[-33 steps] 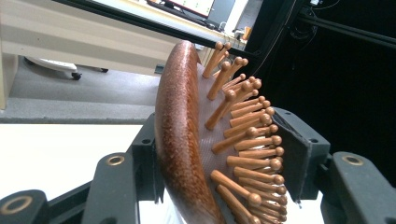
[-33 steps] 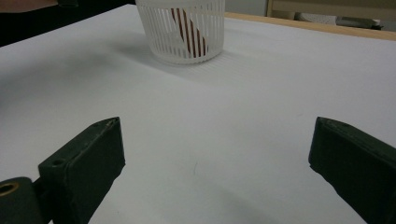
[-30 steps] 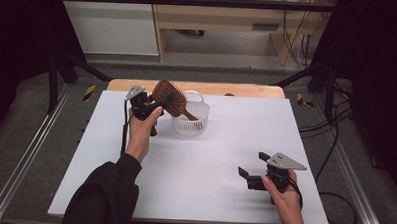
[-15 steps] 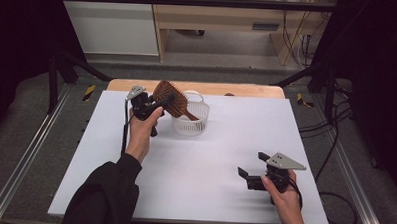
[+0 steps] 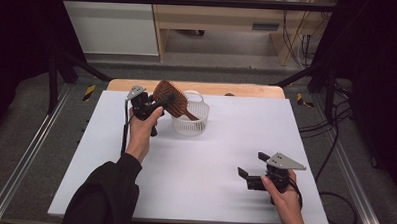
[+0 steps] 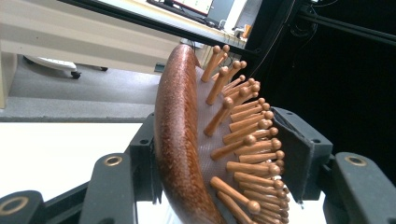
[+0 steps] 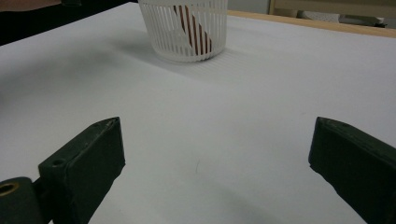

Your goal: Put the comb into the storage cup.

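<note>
Gripping hairbrush [image 6: 187, 140] bristles, left tool [image 6: 219, 158]

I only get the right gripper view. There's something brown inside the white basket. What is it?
Observer: It's the handle of a wooden hairbrush; its head sticks up out of the basket.
Operator: Is anybody holding the brush?
Observer: Yes, the left gripper is shut on the brush head, one of its fingers against the bristle tips.
Operator: What do the bristles look like?
Observer: They're wooden pegs with little round knobs at the ends, seen in the left gripper view.
Operator: Where's my gripper?
Observer: The right gripper sits low at the near right of the white table, open, apart from the basket.
</note>
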`<action>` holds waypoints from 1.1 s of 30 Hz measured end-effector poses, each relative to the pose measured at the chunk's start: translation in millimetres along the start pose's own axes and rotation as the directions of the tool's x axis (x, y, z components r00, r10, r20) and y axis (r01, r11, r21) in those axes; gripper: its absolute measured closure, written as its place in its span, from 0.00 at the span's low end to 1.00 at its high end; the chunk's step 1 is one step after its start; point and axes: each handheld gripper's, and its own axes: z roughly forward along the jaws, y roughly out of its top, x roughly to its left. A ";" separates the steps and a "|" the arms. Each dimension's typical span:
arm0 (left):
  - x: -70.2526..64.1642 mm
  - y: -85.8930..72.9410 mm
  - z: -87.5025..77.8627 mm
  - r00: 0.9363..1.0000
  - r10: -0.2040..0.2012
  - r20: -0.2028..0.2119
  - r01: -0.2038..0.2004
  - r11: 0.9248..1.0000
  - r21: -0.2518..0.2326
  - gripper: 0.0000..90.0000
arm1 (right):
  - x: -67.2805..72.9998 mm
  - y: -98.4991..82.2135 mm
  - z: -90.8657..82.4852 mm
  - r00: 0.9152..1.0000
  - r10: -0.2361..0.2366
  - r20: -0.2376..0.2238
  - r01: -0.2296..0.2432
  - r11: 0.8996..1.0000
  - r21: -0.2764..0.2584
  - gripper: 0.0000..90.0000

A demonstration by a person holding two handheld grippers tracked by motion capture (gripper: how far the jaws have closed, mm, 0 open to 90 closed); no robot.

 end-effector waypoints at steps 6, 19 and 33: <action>0.0 0.0 0.9 1.000 0.004 -0.006 -0.004 1.000 -0.002 0.45 | 0.2 -0.1 0.2 1.000 0.000 -0.002 0.000 1.000 0.001 0.04; 0.6 -0.2 1.2 1.000 0.009 -0.008 -0.009 1.000 -0.003 0.44 | 0.4 -0.3 0.5 1.000 -0.002 -0.004 0.002 1.000 0.003 0.04; 0.6 0.1 1.0 0.999 0.024 -0.022 -0.024 1.000 -0.007 0.42 | 0.4 -0.5 0.5 1.000 -0.002 -0.004 0.002 1.000 0.004 0.04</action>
